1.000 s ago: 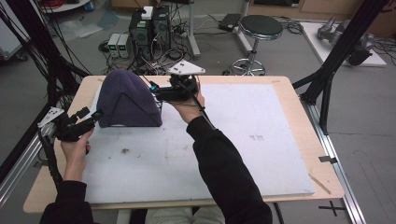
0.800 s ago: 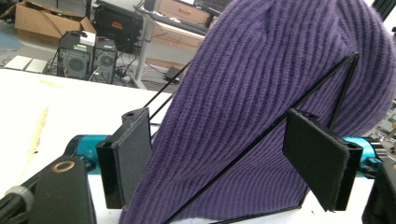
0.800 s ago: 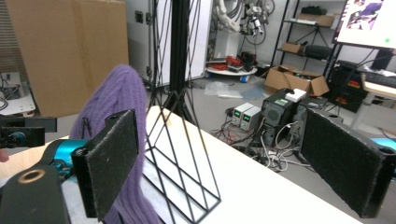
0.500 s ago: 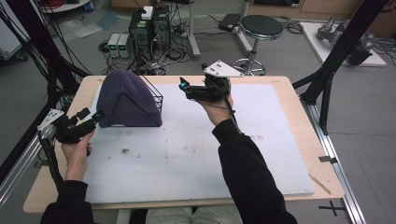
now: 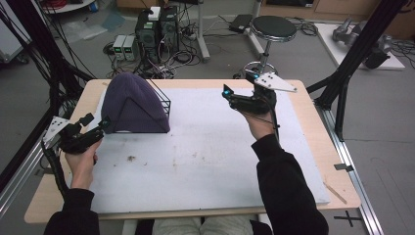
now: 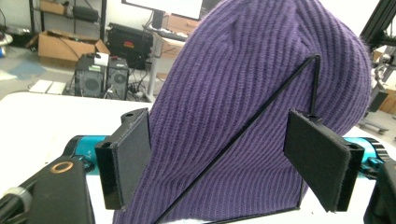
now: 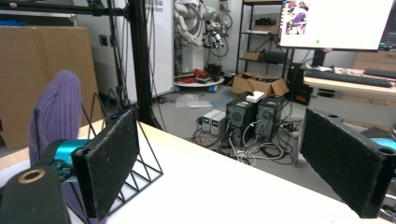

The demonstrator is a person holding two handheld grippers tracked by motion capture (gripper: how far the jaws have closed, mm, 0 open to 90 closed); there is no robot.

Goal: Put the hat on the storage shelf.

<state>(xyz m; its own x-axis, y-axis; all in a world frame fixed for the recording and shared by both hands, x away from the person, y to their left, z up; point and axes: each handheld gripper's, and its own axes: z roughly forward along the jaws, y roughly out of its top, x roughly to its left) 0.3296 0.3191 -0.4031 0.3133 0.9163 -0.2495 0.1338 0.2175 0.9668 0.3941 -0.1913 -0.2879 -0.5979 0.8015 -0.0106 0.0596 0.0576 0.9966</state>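
The purple hat [image 5: 132, 105] on its wire rack [image 5: 159, 100] sits upper left, apparently just beyond the wide-open, empty left hand-held gripper [image 5: 100, 125]; the right hand-held gripper [image 5: 226, 93], also open and empty, hovers well apart at upper centre.

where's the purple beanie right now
In the high view the purple beanie sits over a black wire rack at the table's far left, just beyond the left gripper.

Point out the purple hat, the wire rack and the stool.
purple hat [image 5: 129, 100], high view, knitted side.
wire rack [image 5: 161, 98], high view, black end bars.
stool [image 5: 273, 27], high view, round seat.
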